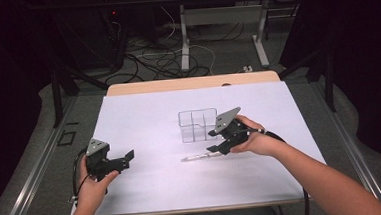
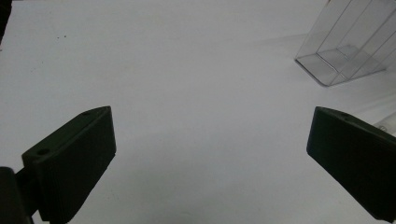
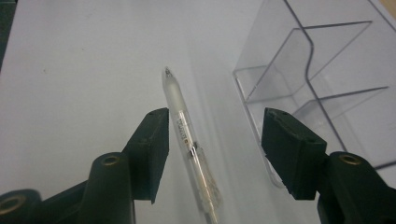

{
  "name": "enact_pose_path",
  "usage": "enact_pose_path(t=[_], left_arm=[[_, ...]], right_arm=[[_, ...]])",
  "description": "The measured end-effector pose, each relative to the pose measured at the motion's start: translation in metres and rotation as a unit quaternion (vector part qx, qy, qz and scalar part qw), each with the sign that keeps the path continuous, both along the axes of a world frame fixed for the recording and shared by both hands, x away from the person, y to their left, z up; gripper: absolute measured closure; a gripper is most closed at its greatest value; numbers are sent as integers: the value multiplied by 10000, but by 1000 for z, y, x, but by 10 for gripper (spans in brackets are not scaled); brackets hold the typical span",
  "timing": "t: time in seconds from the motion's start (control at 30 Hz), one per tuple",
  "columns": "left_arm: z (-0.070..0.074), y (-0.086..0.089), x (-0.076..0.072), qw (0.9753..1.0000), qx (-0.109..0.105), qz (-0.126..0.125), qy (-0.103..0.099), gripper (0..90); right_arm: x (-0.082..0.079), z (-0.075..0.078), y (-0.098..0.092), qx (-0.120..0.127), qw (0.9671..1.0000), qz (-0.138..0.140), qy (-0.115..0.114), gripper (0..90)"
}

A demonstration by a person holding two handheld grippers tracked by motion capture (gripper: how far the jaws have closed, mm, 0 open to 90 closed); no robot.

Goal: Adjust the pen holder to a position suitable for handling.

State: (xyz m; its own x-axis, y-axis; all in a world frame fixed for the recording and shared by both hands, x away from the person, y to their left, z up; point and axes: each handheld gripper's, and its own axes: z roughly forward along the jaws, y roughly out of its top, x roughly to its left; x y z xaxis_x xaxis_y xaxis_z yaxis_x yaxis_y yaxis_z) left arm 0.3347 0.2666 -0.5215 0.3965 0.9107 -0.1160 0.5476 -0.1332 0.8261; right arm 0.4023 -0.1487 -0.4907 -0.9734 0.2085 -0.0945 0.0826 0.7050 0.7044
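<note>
The pen (image 3: 189, 144) lay flat on the white sheet (image 1: 144, 120) that covered the bench (image 1: 192, 83), just in front of the clear organizer (image 1: 197, 124) on your side. It was a translucent pen with a frosted barrel, and in the right gripper view its tip pointed away from your right tool (image 3: 215, 135). In the high view the pen (image 1: 197, 157) stretched leftward from under that tool, its free end bare on the sheet.

Your right tool (image 1: 215, 141) hung over the pen's near part with its jaws spread. The pen sat between them, closer to the jaw on the left of the right gripper view, and neither jaw was pressing it. The jaw on the other side stood just in front of the organizer's near wall; I could not tell whether it touched.

The organizer (image 3: 308, 84) stood upright on the sheet, and its thin clear walls split it into compartments. Those you could see into held nothing.

Your left tool (image 1: 126, 159) was well apart from all this, low over the left part of the sheet, with your left hand (image 1: 94, 186) wrapped around its body. Its jaws were spread wide with only bare white sheet between them. In the left gripper view a corner of the organizer (image 2: 343, 51) showed at the upper right.
</note>
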Motion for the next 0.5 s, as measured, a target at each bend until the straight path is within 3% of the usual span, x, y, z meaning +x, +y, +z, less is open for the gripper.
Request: enact_pose_path(t=[0.1, 0.5], left_arm=[[0, 0, 0, 10000, -5, -4, -2, 14], [0, 0, 0, 10000, 1, -7, -1, 14]], right_arm=[[0, -4, 6, -8, 9999, -7, 140, 435], [3, -18, 29, 8, 9995, 97, 317, 522]])
